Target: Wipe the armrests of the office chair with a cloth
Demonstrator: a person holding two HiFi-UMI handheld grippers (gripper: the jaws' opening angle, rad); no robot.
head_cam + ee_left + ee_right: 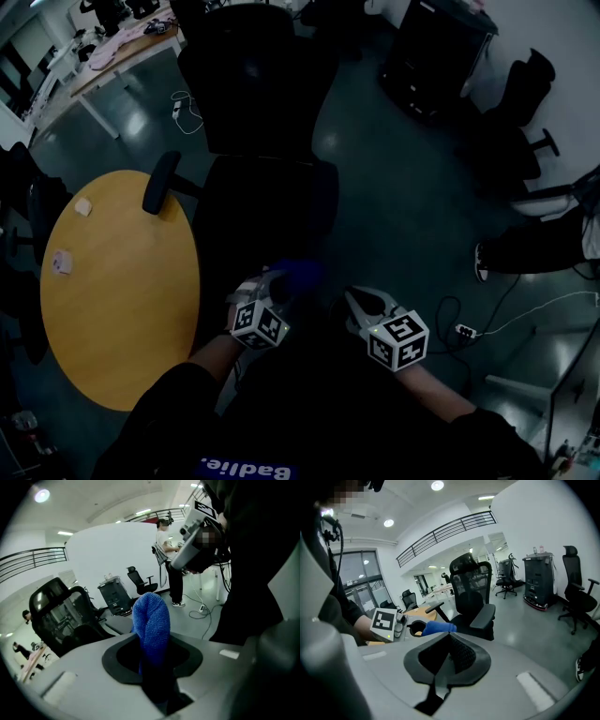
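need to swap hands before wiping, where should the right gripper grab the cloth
On the free folded end of the blue cloth, coming from its tip, since the left gripper is shut on the other end. Open the right gripper first.

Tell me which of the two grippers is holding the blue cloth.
The left gripper: the blue cloth stands clamped in it, sticking out past its tips. The right gripper is shut with nothing in it.
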